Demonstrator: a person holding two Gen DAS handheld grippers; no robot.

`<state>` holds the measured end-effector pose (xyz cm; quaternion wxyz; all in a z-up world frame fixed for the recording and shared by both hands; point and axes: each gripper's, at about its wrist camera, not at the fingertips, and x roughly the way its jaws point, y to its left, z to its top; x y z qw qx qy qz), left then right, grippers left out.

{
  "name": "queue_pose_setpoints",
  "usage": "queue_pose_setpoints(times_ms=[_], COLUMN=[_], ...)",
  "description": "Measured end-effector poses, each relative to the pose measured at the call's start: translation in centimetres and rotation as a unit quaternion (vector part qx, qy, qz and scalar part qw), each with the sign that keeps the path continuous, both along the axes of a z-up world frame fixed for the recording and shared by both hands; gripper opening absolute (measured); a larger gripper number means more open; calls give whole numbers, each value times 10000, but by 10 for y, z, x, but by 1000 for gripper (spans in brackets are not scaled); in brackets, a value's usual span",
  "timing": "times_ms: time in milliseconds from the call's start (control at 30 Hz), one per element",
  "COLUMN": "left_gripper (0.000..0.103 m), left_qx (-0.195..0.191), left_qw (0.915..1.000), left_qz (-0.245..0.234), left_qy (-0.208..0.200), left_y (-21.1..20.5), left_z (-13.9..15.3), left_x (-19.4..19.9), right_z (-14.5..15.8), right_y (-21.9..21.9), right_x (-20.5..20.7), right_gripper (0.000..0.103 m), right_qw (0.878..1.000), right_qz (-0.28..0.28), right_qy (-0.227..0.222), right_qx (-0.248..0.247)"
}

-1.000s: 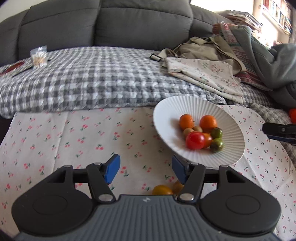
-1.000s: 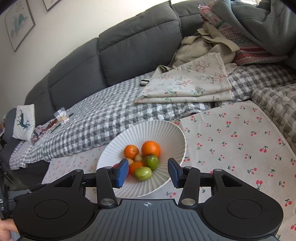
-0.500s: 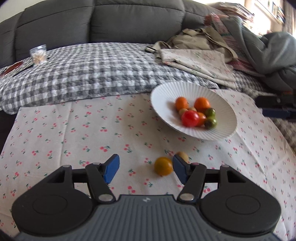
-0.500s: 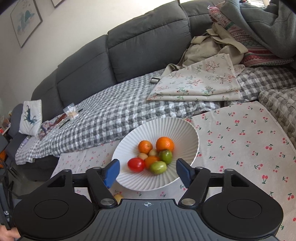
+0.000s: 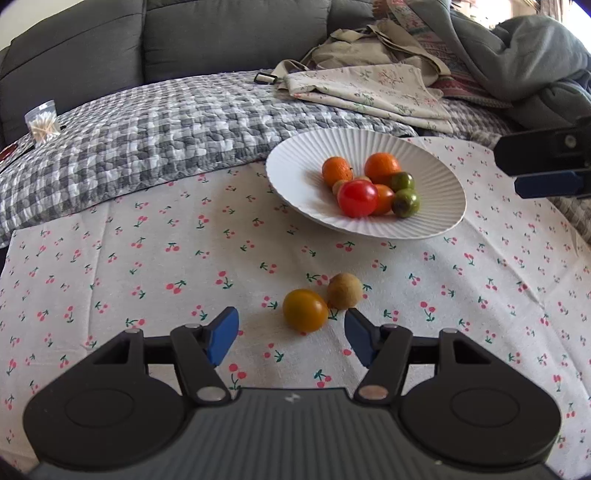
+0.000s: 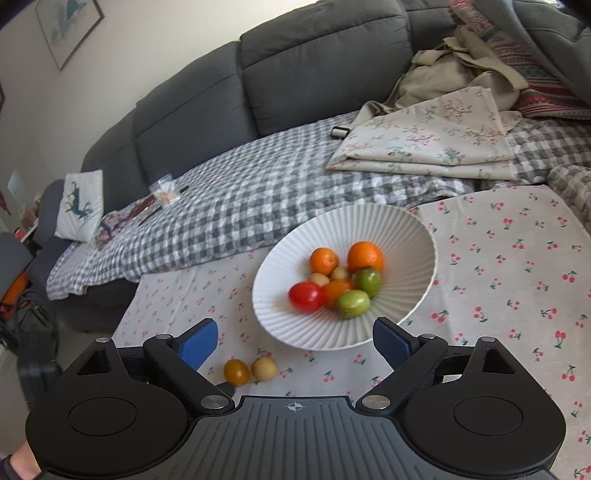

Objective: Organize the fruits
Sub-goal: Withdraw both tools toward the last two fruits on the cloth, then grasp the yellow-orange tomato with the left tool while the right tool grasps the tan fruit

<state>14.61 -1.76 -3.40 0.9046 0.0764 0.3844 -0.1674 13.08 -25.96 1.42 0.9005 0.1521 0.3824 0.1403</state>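
Observation:
A white ribbed plate [image 5: 436, 218] [image 6: 280, 317] on the cherry-print cloth holds several fruits: two oranges, a red tomato [image 5: 357, 197] [image 6: 306, 296], green ones and small tan ones. Two loose fruits lie on the cloth in front of it: a yellow-orange tomato [image 5: 305, 309] [image 6: 236, 371] and a tan round fruit [image 5: 344, 290] [image 6: 264, 367]. My left gripper [image 5: 291, 334] hovers open just short of these two, nothing between its pads. My right gripper [image 6: 294, 338] hangs near the plate's front rim, jaws opening wide and empty; one of its fingers [image 5: 546, 162] shows at the right of the left wrist view.
A grey sofa [image 5: 221, 33] with a checked quilt [image 5: 155, 125] runs behind the cloth. Folded floral fabric [image 5: 369, 88] and piled clothes lie at the back right. A small bag of sticks [image 5: 42, 122] sits on the quilt at the left.
My left gripper has drawn back and dipped, bringing the two loose fruits into full view. My right gripper's jaws have spread much wider and pulled back from the plate.

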Motion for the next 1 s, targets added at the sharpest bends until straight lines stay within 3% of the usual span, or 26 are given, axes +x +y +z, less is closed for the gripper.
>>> queue_pose_setpoints(times_ms=[233, 367, 667, 733, 833, 1000], left_gripper=[62, 57, 29, 29, 29, 29], left_qx=[136, 221, 191, 231, 259, 293], left_qw=[9997, 9993, 9991, 9991, 9995, 9979], left_qz=[-195, -261, -353, -342, -157, 577], left_qy=[-107, -123, -126, -84, 64, 27], left_y=[-10, -13, -13, -12, -3, 33], left_z=[-11, -16, -20, -18, -10, 16], left_x=[6, 8, 13, 13, 13, 8], right_z=[-8, -13, -25, -30, -39, -58], right_y=[11, 17, 26, 29, 34, 41], right_x=[1, 1, 2, 3, 4, 8], right_gripper=[94, 94, 94, 94, 93, 91], right_qw=[9993, 9987, 9977, 9976, 9972, 9965], right_qz=[289, 379, 501, 513, 525, 462], right_qy=[244, 332, 443, 457, 518, 653], right_qx=[64, -46, -137, -100, -149, -234])
